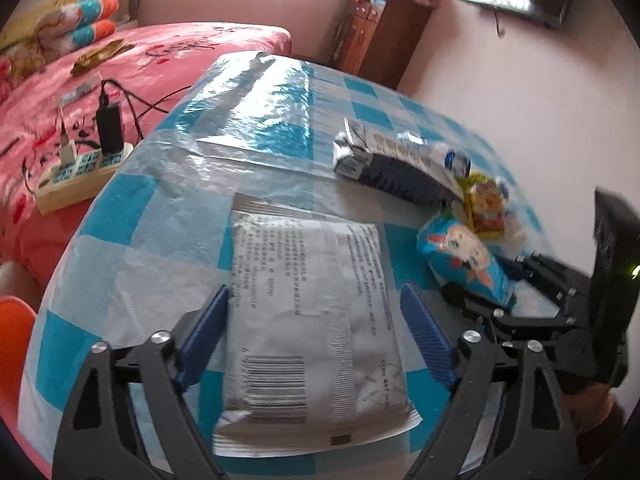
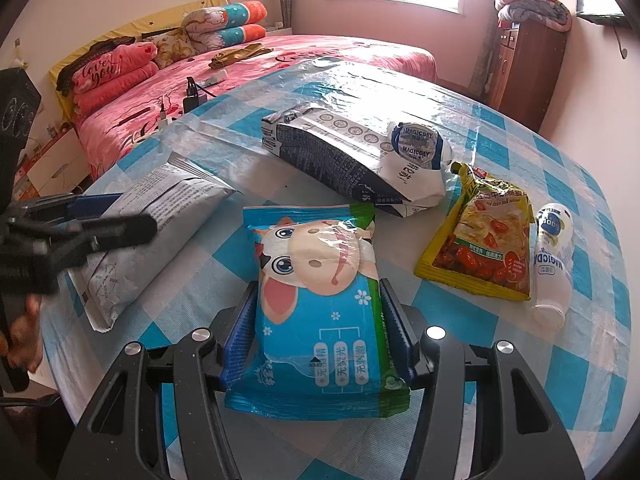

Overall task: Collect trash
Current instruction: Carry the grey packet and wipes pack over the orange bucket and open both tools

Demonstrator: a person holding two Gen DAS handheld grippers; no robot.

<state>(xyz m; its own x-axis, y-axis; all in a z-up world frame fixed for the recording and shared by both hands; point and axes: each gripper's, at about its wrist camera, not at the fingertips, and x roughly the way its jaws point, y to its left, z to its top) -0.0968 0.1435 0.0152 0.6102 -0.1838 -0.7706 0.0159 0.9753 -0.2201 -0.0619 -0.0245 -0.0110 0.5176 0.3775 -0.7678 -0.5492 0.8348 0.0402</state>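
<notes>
From the left wrist, the left gripper (image 1: 316, 300) stands wide apart over a silver packet (image 1: 312, 320) lying flat on the checked table (image 1: 132, 208); its printed back and barcode face up, and the blue pads (image 1: 208, 328) flank it with a gap on each side. To the right lie a dark bag (image 1: 396, 164), a yellow sachet (image 1: 486, 204) and a blue wipes pack (image 1: 464, 260). A power strip (image 1: 80, 168) rests on the pink bed (image 1: 168, 64) behind.

From the right wrist, the right gripper (image 2: 318, 312) is clamped on the blue wipes pack (image 2: 316, 300), a cartoon cow printed on it, resting on the table (image 2: 560, 184). The silver packet (image 2: 152, 232) lies left, under the left gripper (image 2: 100, 216). Beyond are the dark bag (image 2: 352, 156), the yellow sachet (image 2: 480, 240) and a white bottle (image 2: 554, 260) just beside it.
</notes>
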